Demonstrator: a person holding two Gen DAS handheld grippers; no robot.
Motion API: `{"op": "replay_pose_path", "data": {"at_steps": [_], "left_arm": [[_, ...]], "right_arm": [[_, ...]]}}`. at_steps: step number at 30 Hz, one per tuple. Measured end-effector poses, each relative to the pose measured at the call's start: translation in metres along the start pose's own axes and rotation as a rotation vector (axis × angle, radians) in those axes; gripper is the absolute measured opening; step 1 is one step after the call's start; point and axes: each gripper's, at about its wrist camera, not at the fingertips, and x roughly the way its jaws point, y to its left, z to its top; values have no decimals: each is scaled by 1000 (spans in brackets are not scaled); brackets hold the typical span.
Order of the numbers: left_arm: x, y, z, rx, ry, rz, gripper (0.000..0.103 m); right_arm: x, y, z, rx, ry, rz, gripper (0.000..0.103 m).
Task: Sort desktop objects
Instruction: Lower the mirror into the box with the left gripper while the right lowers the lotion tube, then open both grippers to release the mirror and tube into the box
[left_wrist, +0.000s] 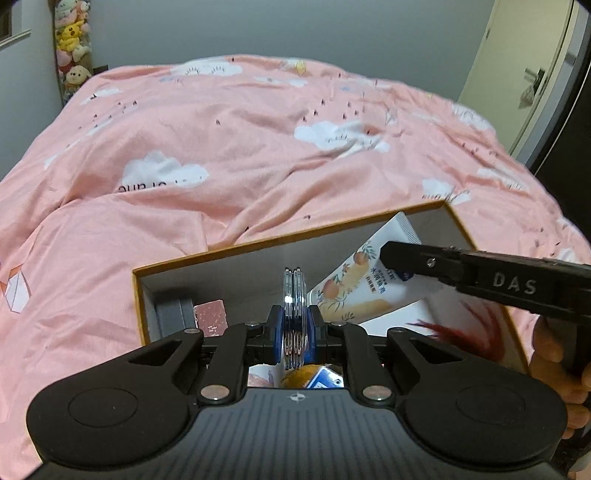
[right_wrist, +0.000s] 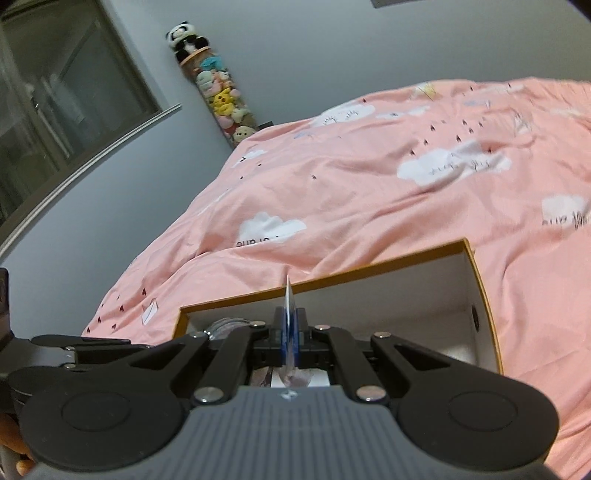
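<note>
An open cardboard box (left_wrist: 332, 230) with an orange rim lies on the pink bed cover; it also shows in the right wrist view (right_wrist: 369, 271). My left gripper (left_wrist: 294, 325) is shut on a stack of silvery discs (left_wrist: 294, 291), held on edge above the box. My right gripper (right_wrist: 290, 325) is shut on a white tube with fruit print (right_wrist: 288, 295), seen edge-on over the box. In the left wrist view the tube (left_wrist: 354, 288) hangs into the box under the right gripper's finger (left_wrist: 424, 258). The silvery discs (right_wrist: 225, 326) show at the left in the right wrist view.
Inside the box lie a grey case (left_wrist: 171, 315), a pink box (left_wrist: 211, 315), a red feathery item (left_wrist: 465, 328) and a yellow and blue item (left_wrist: 314, 376). The pink bed cover (left_wrist: 258, 147) surrounds it. A tube of plush toys (right_wrist: 221, 99) stands by the wall.
</note>
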Motion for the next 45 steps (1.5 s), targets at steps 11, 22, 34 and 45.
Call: {"op": "replay_pose_path", "data": {"at_steps": [11, 22, 34, 45], "left_arm": [[50, -3, 3, 27, 132, 150, 14], [60, 7, -1, -17, 150, 153, 15], [32, 18, -4, -60, 87, 86, 16], [-26, 29, -32, -103, -10, 82, 16]], "right_arm": [[39, -15, -12, 69, 62, 21, 3], [60, -11, -20, 60, 98, 45, 4], [65, 1, -22, 39, 110, 41, 4], [67, 38, -31, -90, 114, -25, 6]]}}
